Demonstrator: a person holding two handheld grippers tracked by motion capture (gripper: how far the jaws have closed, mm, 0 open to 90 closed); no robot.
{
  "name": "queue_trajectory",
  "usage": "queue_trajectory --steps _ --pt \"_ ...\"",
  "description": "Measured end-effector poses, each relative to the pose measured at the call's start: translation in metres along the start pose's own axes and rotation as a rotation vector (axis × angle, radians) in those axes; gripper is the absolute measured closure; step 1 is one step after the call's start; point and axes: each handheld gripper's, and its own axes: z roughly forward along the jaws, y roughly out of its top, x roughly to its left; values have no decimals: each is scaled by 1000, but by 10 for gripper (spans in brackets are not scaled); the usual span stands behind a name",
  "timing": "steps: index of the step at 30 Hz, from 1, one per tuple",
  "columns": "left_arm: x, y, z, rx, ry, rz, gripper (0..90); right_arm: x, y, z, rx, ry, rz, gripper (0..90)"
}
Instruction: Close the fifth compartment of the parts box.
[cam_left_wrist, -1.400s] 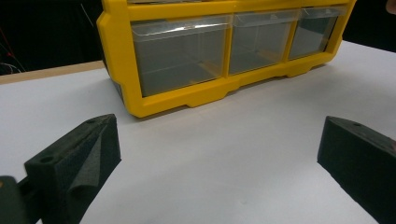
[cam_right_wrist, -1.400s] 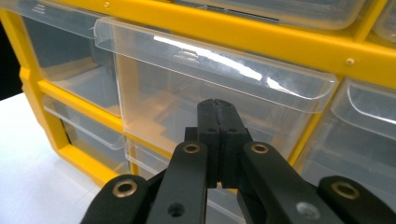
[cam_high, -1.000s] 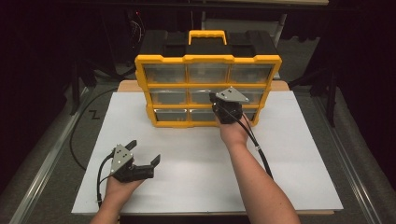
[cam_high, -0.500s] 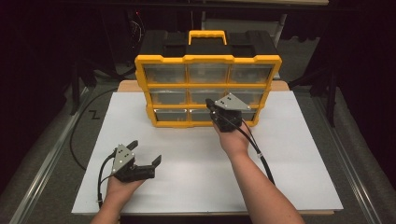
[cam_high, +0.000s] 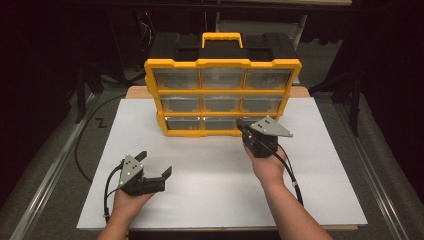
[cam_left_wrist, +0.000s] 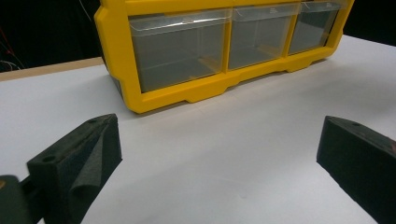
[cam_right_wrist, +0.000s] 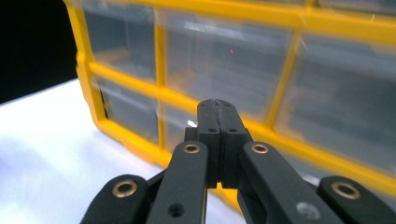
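Note:
A yellow organizer case (cam_high: 222, 95) with clear drawers and a yellow handle stands upright at the back of the white table (cam_high: 215, 175). My right gripper (cam_high: 241, 125) is just in front of its bottom row, a little right of centre. In the right gripper view its jaws are pressed together with nothing between them (cam_right_wrist: 218, 109), pointing at the clear drawers (cam_right_wrist: 224, 60). My left gripper (cam_high: 155, 165) rests low at the front left, jaws spread wide. In the left gripper view the case's bottom drawers (cam_left_wrist: 180, 49) lie well beyond the fingertips (cam_left_wrist: 100, 135).
A black cable (cam_high: 82, 145) loops on the floor to the left of the table. A metal rail (cam_high: 45, 185) runs along the left side. Dark stands and shadows surround the back of the case.
The right gripper has drawn back from the case's middle row, down and toward me. The left gripper has stayed in place.

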Motion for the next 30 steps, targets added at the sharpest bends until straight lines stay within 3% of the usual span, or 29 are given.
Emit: queue_trajectory --steps 13,17,24,30 --pt "1 0 0 3 15 2 1 -43 -52 -43 36 -50 35 900" --pt "0 1 -2 3 11 15 1 -57 -70 -68 54 -78 53 900" --pt "3 2 -2 2 19 14 0 -68 -91 -103 54 -83 74 900" --pt "2 2 -1 9 18 22 1 -68 -91 -106 22 -70 86 900"
